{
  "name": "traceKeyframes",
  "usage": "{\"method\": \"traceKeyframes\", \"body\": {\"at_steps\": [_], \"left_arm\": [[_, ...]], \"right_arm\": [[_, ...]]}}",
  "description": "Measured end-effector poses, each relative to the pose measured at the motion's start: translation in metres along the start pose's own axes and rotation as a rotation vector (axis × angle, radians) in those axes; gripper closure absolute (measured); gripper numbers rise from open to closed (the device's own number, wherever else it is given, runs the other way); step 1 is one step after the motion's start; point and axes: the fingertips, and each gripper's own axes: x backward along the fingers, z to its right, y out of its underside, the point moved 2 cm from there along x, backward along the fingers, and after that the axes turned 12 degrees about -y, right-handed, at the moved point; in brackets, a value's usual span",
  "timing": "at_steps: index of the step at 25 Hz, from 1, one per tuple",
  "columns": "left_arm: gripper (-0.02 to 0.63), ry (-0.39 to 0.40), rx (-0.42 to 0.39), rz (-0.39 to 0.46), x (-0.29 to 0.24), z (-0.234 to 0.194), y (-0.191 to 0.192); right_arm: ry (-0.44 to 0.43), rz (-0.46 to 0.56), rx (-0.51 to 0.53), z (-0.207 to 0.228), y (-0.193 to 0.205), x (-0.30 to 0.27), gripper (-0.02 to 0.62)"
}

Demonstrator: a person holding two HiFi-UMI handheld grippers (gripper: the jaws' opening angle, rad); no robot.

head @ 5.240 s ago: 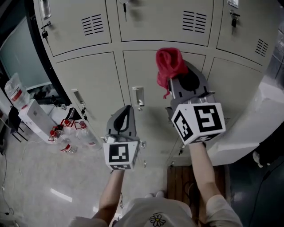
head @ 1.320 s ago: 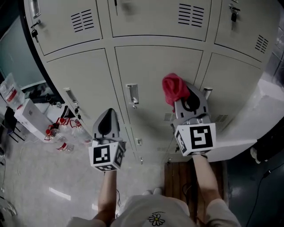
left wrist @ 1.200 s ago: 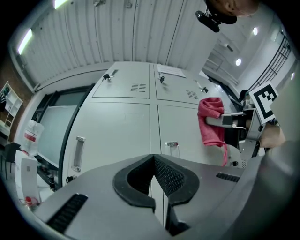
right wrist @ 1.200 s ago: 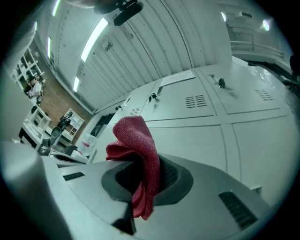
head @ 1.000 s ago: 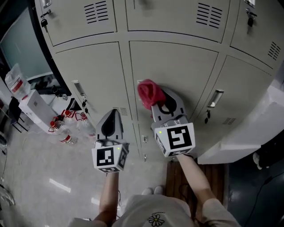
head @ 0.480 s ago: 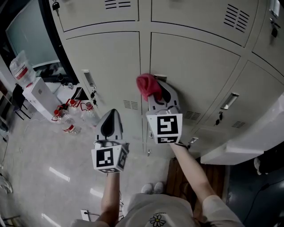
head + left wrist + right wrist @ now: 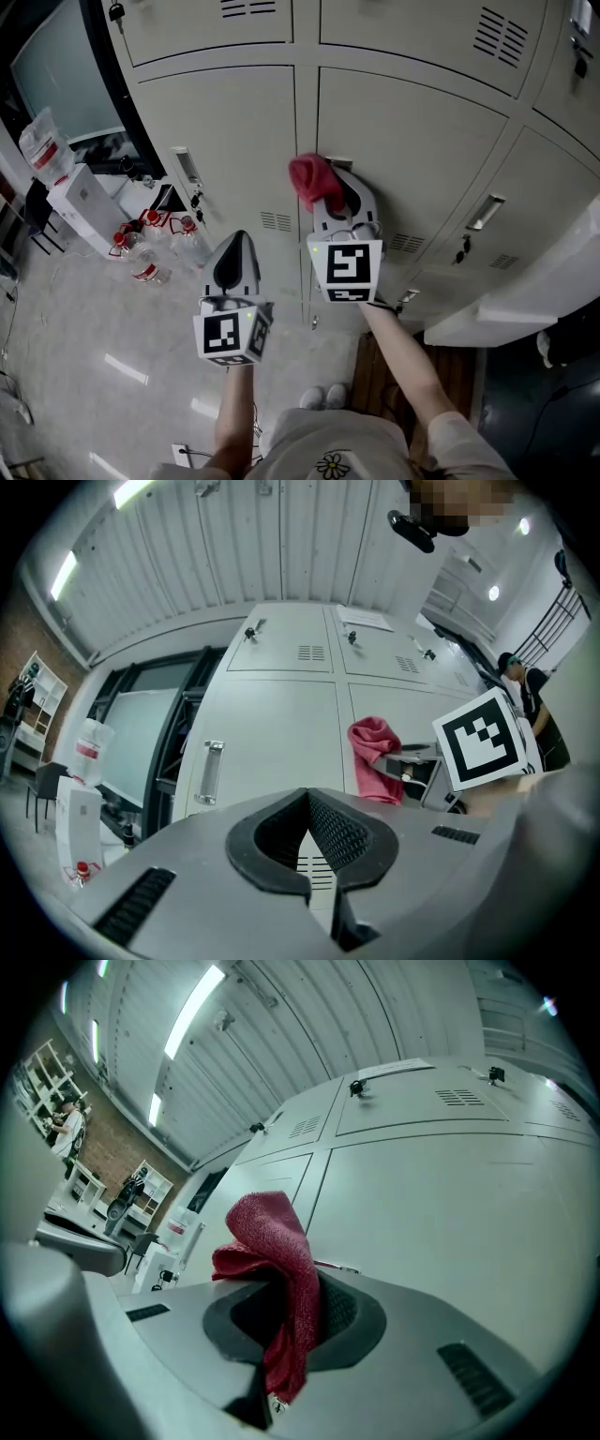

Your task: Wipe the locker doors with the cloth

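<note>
The red cloth is bunched at the tip of my right gripper, whose jaws are shut on it. It lies against the left edge of the middle lower locker door, covering part of that door's handle. From the right gripper view the cloth hangs down between the black pads. My left gripper is held lower and to the left, off the lockers, shut with nothing in it. Its own view shows the pads pressed together, with the cloth and the left door's handle beyond.
Beige lockers fill the wall ahead, with handles and keys sticking out. Several water bottles and a white box sit on the floor at left. A white ledge and a wooden floor mat are at right.
Over the last seconds the right gripper carried the cloth down and left across the middle door. In the last half second it barely moved. The left gripper stayed shut and low.
</note>
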Motion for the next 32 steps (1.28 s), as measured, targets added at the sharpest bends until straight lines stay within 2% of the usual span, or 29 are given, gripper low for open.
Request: {"method": "traceKeyframes", "body": {"at_steps": [13,32], "left_arm": [[0.591,0.031,-0.005,-0.013,-0.005,0.011,0.005],[0.591,0.077,0.01,-0.012,-0.008,0.034,0.008]], "right_arm": [[0.025,-0.001,0.032,0.012,-0.001,0.014,0.568],[0.145,-0.024,0.027,0.057,0.006,0.056,0.568]]}}
